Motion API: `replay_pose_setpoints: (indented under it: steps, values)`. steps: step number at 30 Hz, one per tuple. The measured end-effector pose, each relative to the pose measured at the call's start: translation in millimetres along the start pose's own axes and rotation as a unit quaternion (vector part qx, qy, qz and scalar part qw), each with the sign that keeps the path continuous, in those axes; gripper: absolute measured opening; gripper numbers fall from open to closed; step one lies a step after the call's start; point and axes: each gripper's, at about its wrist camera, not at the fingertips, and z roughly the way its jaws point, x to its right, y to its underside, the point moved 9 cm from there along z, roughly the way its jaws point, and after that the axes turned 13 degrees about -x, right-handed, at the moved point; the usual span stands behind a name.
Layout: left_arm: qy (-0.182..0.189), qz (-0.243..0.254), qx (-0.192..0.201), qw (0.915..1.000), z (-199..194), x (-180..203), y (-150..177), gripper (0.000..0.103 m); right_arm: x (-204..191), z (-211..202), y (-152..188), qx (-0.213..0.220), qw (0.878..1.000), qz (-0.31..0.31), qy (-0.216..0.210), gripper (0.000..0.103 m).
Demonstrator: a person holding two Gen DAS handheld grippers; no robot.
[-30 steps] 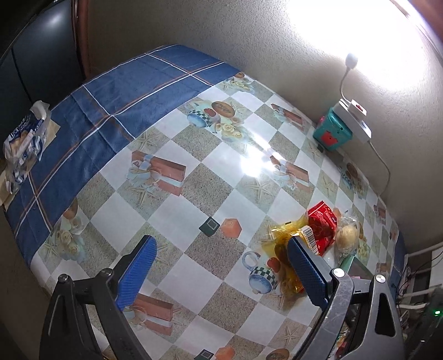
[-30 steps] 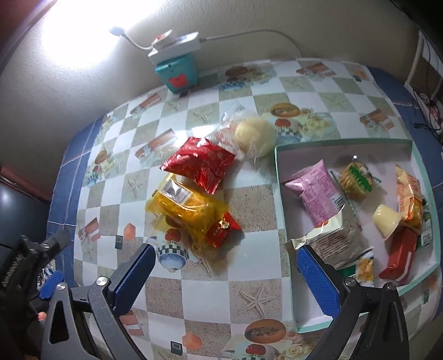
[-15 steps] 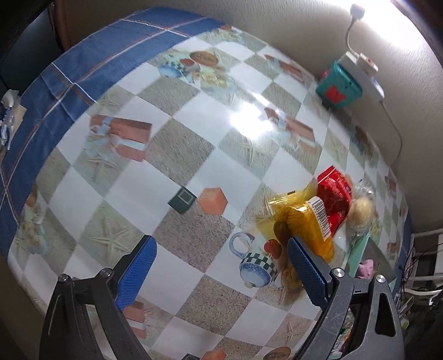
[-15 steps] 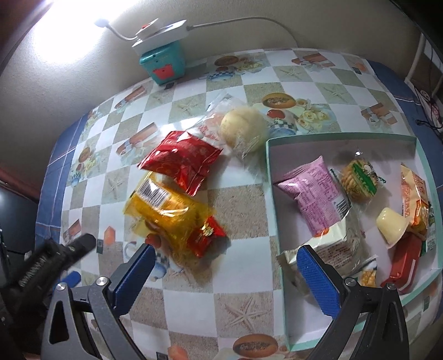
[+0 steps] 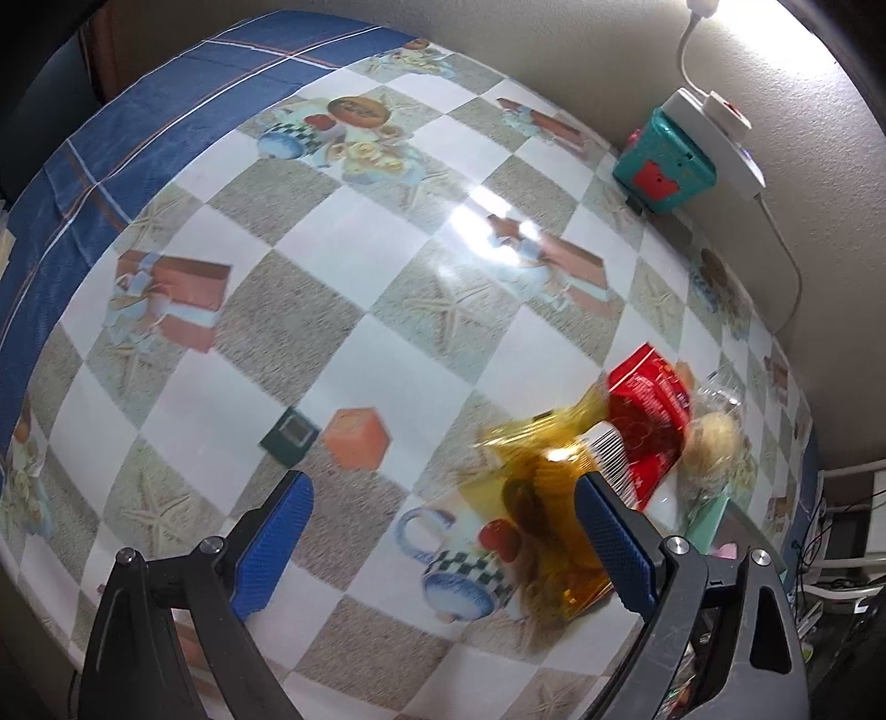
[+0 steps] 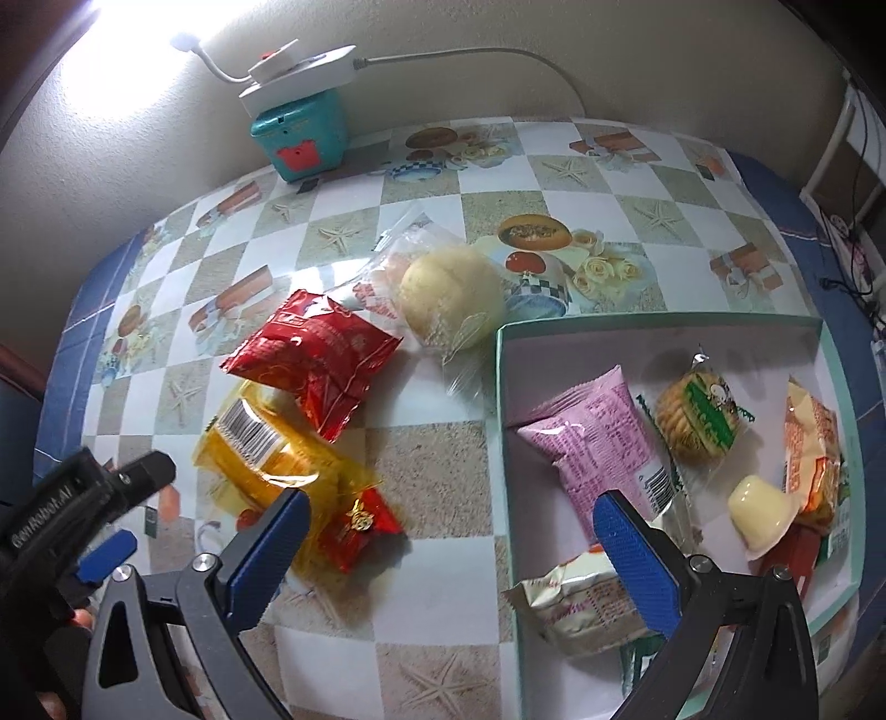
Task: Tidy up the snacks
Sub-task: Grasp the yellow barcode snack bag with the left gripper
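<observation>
Three snacks lie loose on the checked tablecloth: a yellow packet (image 6: 271, 448) (image 5: 531, 498), a red packet (image 6: 315, 360) (image 5: 648, 421) and a wrapped bun (image 6: 448, 299) (image 5: 711, 443). To their right stands a teal-rimmed box (image 6: 501, 443) holding a pink packet (image 6: 598, 448), a biscuit pack (image 6: 700, 421), a jelly cup (image 6: 758, 509) and several other snacks. My left gripper (image 5: 443, 545) (image 6: 99, 509) is open, low over the cloth, its right finger beside the yellow packet. My right gripper (image 6: 451, 559) is open above the gap between the yellow packet and the box.
A teal container (image 6: 299, 138) (image 5: 664, 160) with a white power strip and a bright lamp on top stands against the back wall. A cable (image 6: 498, 52) runs along the wall. Blue cloth (image 5: 138, 127) borders the table's left side.
My left gripper has moved forward and right, bringing the yellow packet up against its right finger. My right gripper has come lower and closer to the snacks. Both stay open.
</observation>
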Motion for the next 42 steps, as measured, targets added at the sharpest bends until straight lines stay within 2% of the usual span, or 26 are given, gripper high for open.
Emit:
replay_pose_setpoints:
  steps: [6,13,27,33,35,42]
  values:
    - [0.017,0.005,-0.014,0.9997,8.4,16.6,-2.2,0.095,8.3,4.3,-7.4,-0.004,1.0,0.011,0.007,0.103]
    - [0.019,0.029,-0.025,0.9991,17.2,41.0,0.8,0.095,13.1,4.0,-12.1,-0.001,1.0,0.014,0.017,0.103]
    - [0.026,0.06,-0.031,0.9974,31.7,74.9,8.8,0.095,31.0,3.8,-12.1,-0.006,0.999,0.036,0.01,0.103]
    - [0.014,0.07,-0.037,0.9967,41.1,84.7,12.0,0.075,37.3,2.2,-12.3,-0.007,0.999,0.045,0.005,0.103]
    - [0.015,0.067,-0.041,0.9968,43.6,85.5,12.8,0.064,39.1,2.8,-12.2,-0.009,0.999,0.044,0.012,0.103]
    - [0.018,0.058,-0.04,0.9974,46.1,85.0,11.7,0.058,39.0,3.9,-11.9,-0.013,0.999,0.041,0.014,0.103]
